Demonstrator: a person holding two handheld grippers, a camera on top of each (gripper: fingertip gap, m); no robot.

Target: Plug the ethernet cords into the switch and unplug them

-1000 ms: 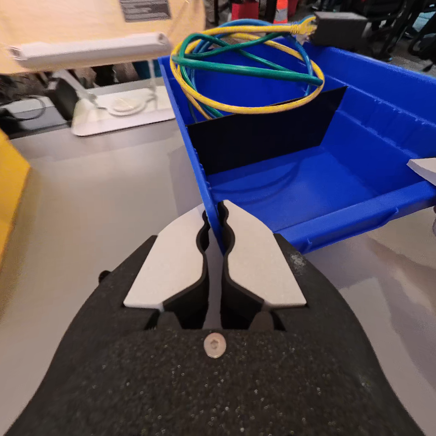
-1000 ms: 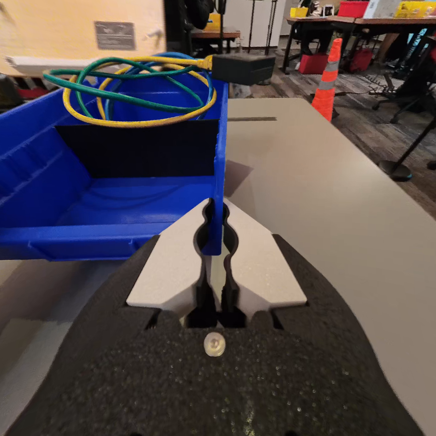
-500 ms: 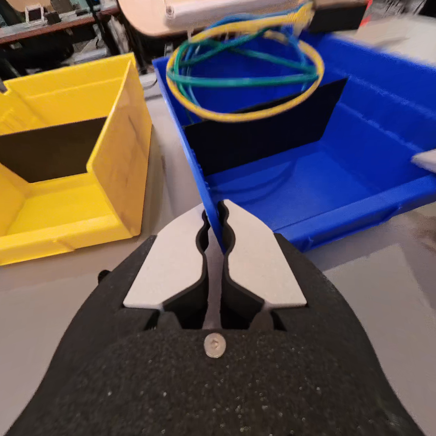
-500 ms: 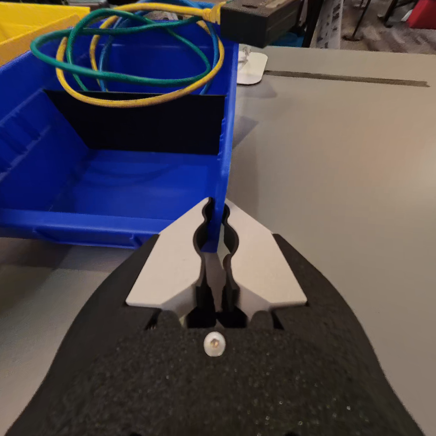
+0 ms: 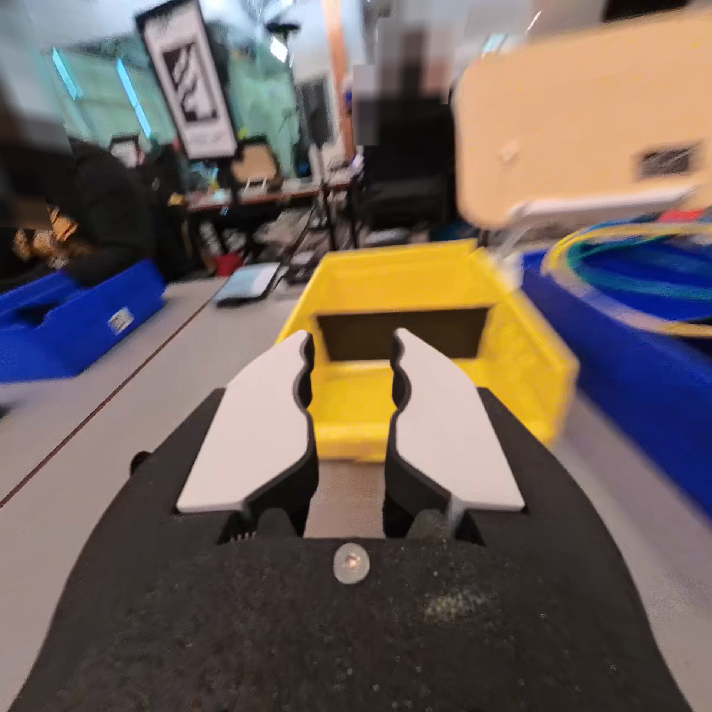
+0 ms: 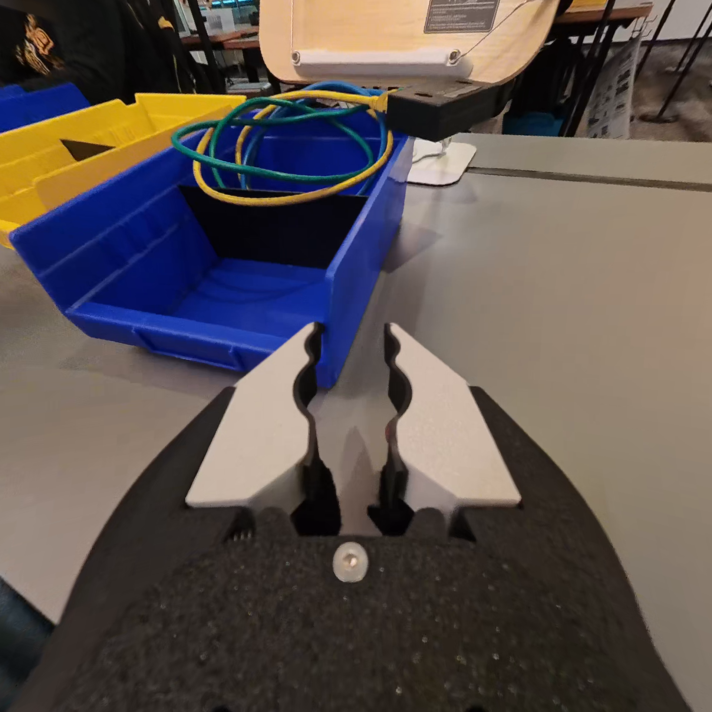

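Observation:
A blue bin [image 6: 162,246] stands on the grey table with a black divider across it. Yellow, green and blue ethernet cords [image 6: 285,154] are coiled over its far half. The yellow cord's plug sits in a black switch [image 6: 431,111] resting on the bin's far right corner. My right gripper [image 6: 352,331] is open and empty, just off the bin's near right corner. My left gripper [image 5: 352,337] is open and empty, pointing at a yellow bin [image 5: 424,346]. The blue bin [image 5: 635,346] and the cords [image 5: 632,269] show blurred at the right of the left wrist view.
The yellow bin [image 6: 46,154] stands left of the blue one. Another blue bin [image 5: 69,319] sits far left. A desk lamp with a wooden shade [image 6: 404,38] and white base [image 6: 439,162] stands behind the switch. The table [image 6: 558,308] extends to the right. People sit in the background.
Both grippers have let go of the blue bin's side walls and opened. The left gripper has swung left toward the yellow bin. The right gripper has drawn back from the bin.

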